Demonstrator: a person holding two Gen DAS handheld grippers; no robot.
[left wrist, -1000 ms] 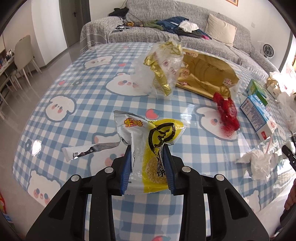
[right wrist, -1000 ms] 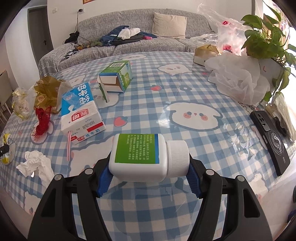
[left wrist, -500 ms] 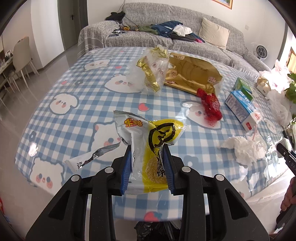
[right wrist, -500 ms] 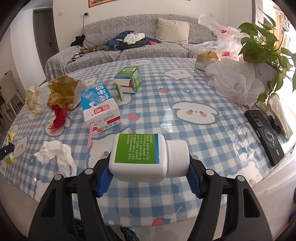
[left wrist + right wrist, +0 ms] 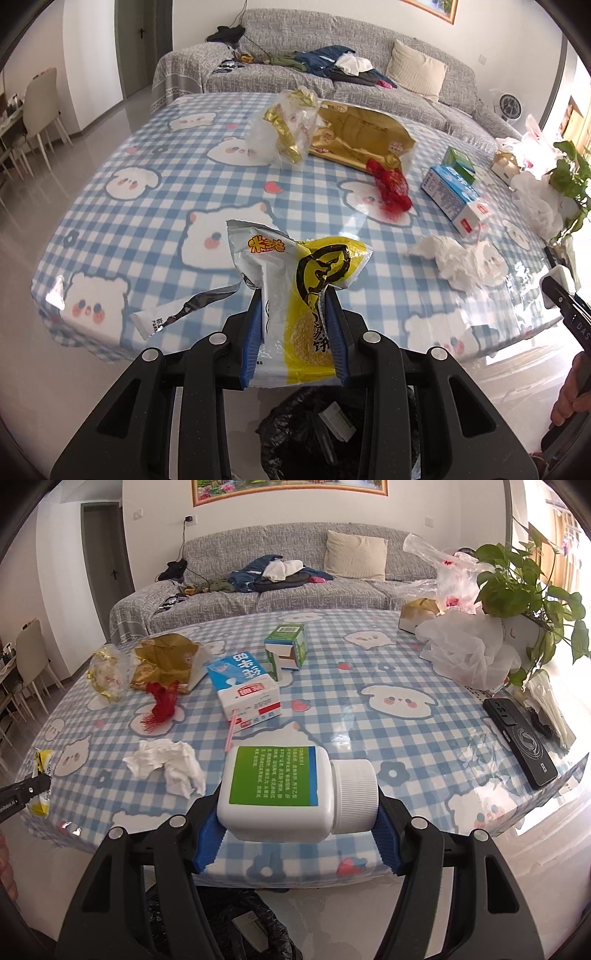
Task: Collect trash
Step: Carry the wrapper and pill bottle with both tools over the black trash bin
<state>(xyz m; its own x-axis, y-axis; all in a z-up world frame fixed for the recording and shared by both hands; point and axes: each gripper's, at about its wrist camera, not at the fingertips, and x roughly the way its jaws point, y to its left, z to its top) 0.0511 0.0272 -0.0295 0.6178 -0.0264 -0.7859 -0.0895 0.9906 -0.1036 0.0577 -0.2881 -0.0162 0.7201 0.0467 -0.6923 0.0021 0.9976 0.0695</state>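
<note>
You are looking through two fisheye lenses, and both views are bright and sharp at the centre. Daylight pours in from the right side of each picture, where the window area washes out to near white. The glossy checked tablecloth (image 5: 155, 206) catches that light in pale streaks and small glints. Straight lines bow strongly near the borders, and dark rounded corners frame each view. Under the table edge, the black bin bag (image 5: 221, 915) sits in deep shadow with little detail.
</note>
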